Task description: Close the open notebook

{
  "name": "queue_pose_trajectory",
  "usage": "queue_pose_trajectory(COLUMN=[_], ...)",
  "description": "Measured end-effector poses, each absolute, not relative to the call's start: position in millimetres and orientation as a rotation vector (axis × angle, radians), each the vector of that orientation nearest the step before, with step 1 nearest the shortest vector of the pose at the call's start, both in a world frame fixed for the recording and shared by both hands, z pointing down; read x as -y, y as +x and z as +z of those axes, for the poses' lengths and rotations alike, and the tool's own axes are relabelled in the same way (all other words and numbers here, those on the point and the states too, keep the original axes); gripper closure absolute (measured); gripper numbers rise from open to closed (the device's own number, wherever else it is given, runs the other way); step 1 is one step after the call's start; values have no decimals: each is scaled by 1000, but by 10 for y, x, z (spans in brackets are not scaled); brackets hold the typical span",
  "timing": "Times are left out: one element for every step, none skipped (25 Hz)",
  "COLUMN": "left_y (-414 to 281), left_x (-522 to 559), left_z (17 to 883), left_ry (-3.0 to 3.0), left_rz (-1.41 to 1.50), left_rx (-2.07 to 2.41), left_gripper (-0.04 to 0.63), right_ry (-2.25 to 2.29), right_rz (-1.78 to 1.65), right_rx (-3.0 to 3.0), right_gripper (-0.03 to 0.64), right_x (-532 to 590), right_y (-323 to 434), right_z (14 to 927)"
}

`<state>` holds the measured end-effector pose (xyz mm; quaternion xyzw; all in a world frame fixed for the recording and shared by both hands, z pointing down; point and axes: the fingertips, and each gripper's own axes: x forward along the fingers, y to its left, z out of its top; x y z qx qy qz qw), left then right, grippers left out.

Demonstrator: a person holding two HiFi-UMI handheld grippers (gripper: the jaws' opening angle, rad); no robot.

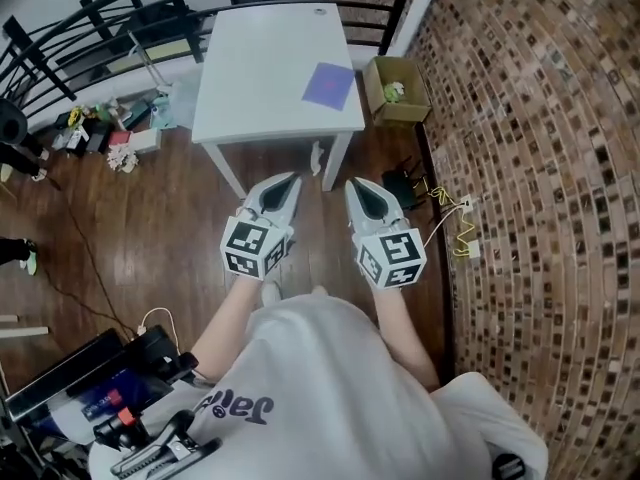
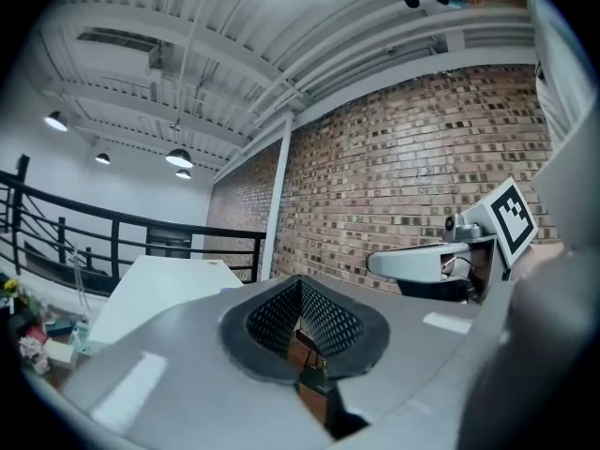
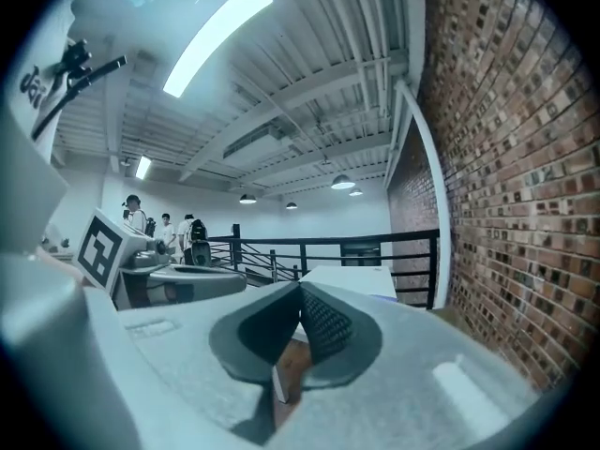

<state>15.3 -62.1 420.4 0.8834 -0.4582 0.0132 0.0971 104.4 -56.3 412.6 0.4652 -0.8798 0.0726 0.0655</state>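
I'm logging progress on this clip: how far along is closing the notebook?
Done: perhaps the closing itself: the notebook on the white table shows only a flat purple face, no pages, though too small to be sure. In hand: nothing; left gripper and right gripper are shut, empty, short of the table. Left: if still open, folding it shut.

The head camera is looking steeply down from above the person's chest. The cameras on the left gripper (image 1: 288, 180) and right gripper (image 1: 356, 184) are riding close behind their jaws, facing nearly level, and all three views are sharing the white table (image 1: 260, 78), railing (image 3: 434, 270) and brick wall (image 1: 540, 168).
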Motion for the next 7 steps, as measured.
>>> queue_pose_trajectory(left_y=[78,1,-70,-130,-180,-225,-268], left_x=[584,554,529,504,477,447,416], left_z=[4222,4233,4243,4254,4271,4290,4310], left_ry=[2598,2582,2570,2561,2553,2546,2539], left_rz=[28,18,12,11,12,14,16], left_rx=[1368,1381,1391,1397,1399,1399,1399], left_gripper=[578,578,578,578,578,578,578], right_ry=[1405,1413,1424,1437,1449,1458,1466], right_rz=[222,230,243,259,273,284,294], right_rx=[2651,2641,2630,2619,2609,2600,2592], right_gripper=[626,626,626,626,626,626,626], right_x=[531,509,490,468,440,407,372], right_y=[1030,1027,1031,1037,1042,1045,1047], right_z=[4130,4147,4169,4194,4217,4240,4262])
